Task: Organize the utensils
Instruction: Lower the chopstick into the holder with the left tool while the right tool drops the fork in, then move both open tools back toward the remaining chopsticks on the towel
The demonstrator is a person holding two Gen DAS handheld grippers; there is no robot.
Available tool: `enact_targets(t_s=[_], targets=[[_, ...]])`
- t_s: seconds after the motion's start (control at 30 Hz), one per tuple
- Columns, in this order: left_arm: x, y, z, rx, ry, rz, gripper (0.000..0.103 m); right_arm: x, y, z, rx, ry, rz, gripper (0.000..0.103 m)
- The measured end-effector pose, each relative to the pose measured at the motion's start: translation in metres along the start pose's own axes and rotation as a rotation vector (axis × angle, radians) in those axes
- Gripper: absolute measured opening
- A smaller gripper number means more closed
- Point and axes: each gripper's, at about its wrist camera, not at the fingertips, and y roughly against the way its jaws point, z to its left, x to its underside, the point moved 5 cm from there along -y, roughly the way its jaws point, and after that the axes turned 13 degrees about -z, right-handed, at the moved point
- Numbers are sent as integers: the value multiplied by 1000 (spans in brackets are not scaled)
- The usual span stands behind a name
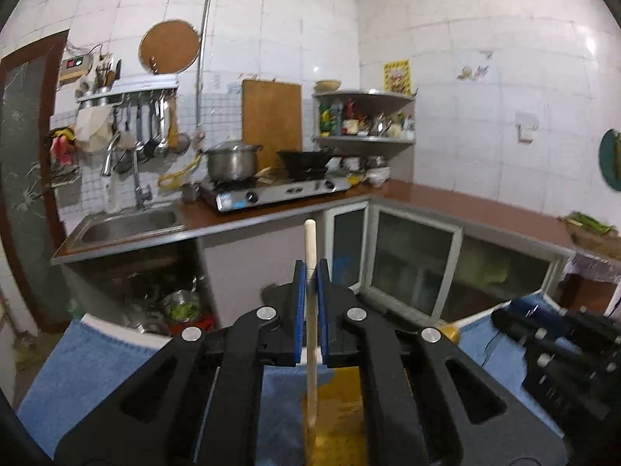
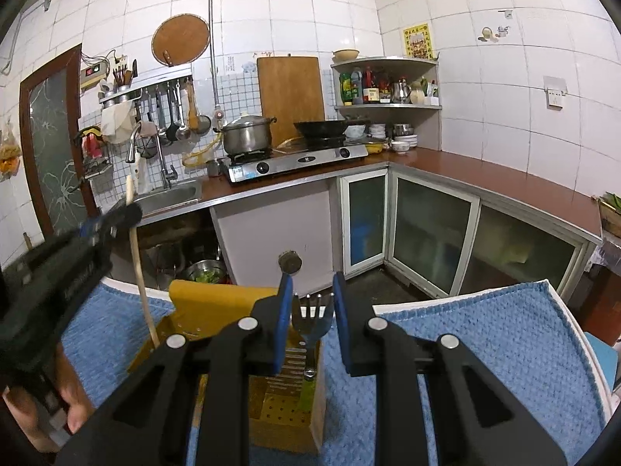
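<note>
My left gripper (image 1: pixel 310 272) is shut on a pale wooden chopstick-like stick (image 1: pixel 310 240) that stands upright between its blue pads, its lower end down in the yellow utensil holder (image 1: pixel 341 407). In the right wrist view the left gripper (image 2: pixel 124 213) holds the same stick (image 2: pixel 141 275) over the holder's left compartment (image 2: pixel 217 310). My right gripper (image 2: pixel 312 287) is open, its jaws either side of a metal fork with a green handle (image 2: pixel 312 334) that stands tines-up in the holder's right compartment, not gripped.
The holder stands on a blue towel (image 2: pixel 465 349) over a white table. Beyond are a kitchen counter (image 2: pixel 485 178) with a sink (image 2: pixel 170 196), gas stove (image 2: pixel 295 161), pot and wok, and glass-door cabinets (image 2: pixel 431 233) below.
</note>
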Motion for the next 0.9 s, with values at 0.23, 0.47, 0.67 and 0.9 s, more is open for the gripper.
enact_targets(t_s=[0.23,0.47,0.67,0.9], targets=[[31,-3,9,-41,-18,67,7,20,-11,-3,-6,-8,13,22],[49,7,12,-63,-40,95,11,21,-5,2,-32,-8,-1,22],[40,31,24,-47,8,115,29,6,20,3,-49,-22,-14,43],[27,85,50,-71,31,94,72,5,62,-5,-1,9,-3,48]])
